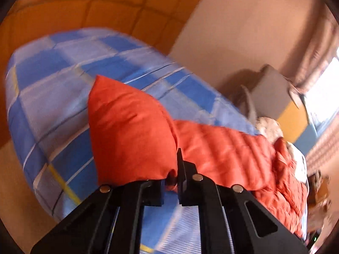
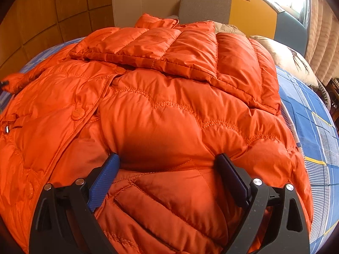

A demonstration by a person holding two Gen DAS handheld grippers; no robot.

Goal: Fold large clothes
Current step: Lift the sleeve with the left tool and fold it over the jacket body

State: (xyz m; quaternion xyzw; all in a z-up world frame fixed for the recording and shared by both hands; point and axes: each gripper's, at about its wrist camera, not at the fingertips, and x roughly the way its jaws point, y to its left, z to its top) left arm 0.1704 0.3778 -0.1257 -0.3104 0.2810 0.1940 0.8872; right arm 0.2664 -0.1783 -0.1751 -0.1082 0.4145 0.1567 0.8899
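Orange puffer jacket [image 2: 161, 110] is lying spread over a bed covered in a blue checked sheet [image 2: 313, 131], filling most of the right wrist view. One quilted sleeve [image 2: 148, 48] is lying folded across the upper part of the jacket, and round orange snap buttons [image 2: 77, 113] are showing along the front placket at left. Right gripper [image 2: 168, 169] is hovering low over the jacket's lower part, its jaws spread wide with the blue ribbed pads [image 2: 103, 182] standing on either side of a puffy section; whether the pads are touching the fabric is hard to tell, and nothing is being pinched. Left gripper [image 1: 172, 180] is showing its jaws pressed together on an edge of the jacket, with a flap of orange fabric [image 1: 131, 131] standing up from the pinch in front of the camera; the rest of the jacket is trailing away to the right over the sheet. Left wrist view is blurred. Beyond the bed, a grey and yellow headboard [image 2: 203, 2] is sitting against a pale wall, a beige pillow [image 2: 292, 59] is lying at the bed's far right corner, curtains [image 2: 322, 31] are hanging beside a bright window, and tan padded wall panels [image 2: 53, 10] are covering the left side.
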